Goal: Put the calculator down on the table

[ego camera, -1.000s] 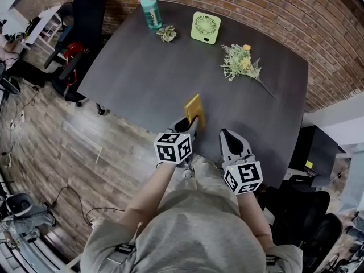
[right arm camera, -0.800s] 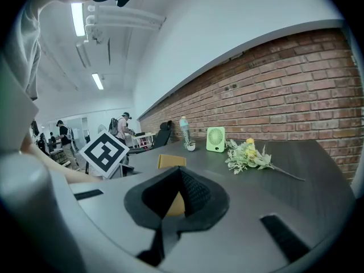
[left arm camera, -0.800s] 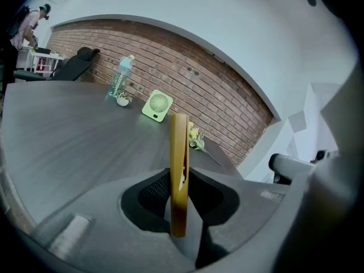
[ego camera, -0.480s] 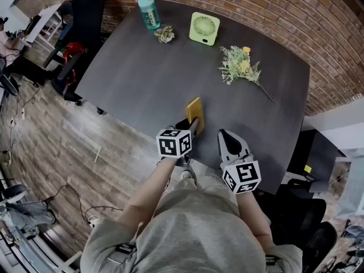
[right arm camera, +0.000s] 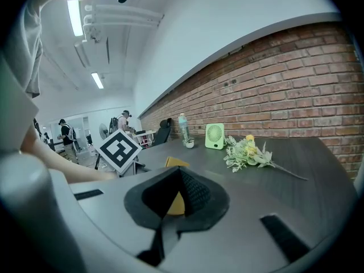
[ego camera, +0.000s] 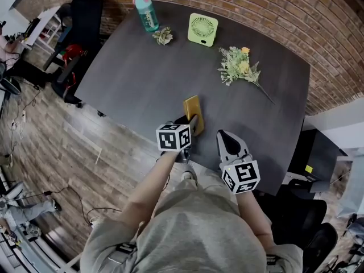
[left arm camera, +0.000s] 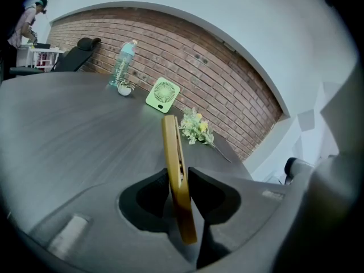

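Note:
The calculator (ego camera: 193, 112) is a thin yellow slab standing on edge between the pads of my left gripper (ego camera: 191, 124), low over the near part of the dark table (ego camera: 142, 73). In the left gripper view the calculator (left arm camera: 173, 164) leans slightly, and both pads of the left gripper (left arm camera: 179, 178) still touch its faces while the jaws are opening. My right gripper (ego camera: 223, 135) hovers just right of it, shut and empty. In the right gripper view the right gripper (right arm camera: 181, 172) has its tips together, and the calculator (right arm camera: 176, 162) shows just beyond them.
At the table's far side stand a teal bottle (ego camera: 147, 11), a small potted plant (ego camera: 164, 36) and a green desk fan (ego camera: 203, 28). A sprig of flowers (ego camera: 239, 66) lies to the right. The table's near edge runs just under both grippers. Black chairs (ego camera: 310, 152) stand at the right.
My left gripper has moved a little farther over the table and lower, carrying the calculator, which now shows more of its face. The right gripper has hardly moved.

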The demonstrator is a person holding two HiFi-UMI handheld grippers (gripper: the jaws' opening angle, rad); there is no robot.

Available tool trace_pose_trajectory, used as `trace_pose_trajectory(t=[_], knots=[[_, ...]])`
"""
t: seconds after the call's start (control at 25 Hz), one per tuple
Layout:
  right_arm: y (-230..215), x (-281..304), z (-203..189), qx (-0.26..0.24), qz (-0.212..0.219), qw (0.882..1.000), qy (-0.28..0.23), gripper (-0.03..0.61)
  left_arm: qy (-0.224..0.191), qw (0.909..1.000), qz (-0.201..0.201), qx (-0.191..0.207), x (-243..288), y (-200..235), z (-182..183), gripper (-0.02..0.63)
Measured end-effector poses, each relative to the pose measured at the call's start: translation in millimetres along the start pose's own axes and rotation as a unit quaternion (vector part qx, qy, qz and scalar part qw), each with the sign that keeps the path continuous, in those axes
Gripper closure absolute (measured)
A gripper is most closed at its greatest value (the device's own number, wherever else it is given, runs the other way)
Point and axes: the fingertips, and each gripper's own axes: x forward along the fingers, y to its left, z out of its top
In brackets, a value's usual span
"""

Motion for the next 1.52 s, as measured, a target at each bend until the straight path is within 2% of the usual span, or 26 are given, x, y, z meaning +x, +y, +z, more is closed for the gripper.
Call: trace_pose_trajectory(t=[0.68,1.12,1.52], knots=[[-6.4,2.1,1.5,-0.001,0.001,1.0,0.001,0.577,0.02,0.9987,0.04,0.022,23.1,8.4,7.5,0.479],[-7.4,0.6,3.6,-0.002,0.0,1.0,0.001,0.577,0.037,0.9973,0.063,-0.003,28.4,25.6,4.1,0.462],[-1.4,2.0,3.4,-0.003,0.006,1.0,0.001,0.577,0.047,0.9943,0.095,0.008,22.6,41.2,-1.1,0.437]])
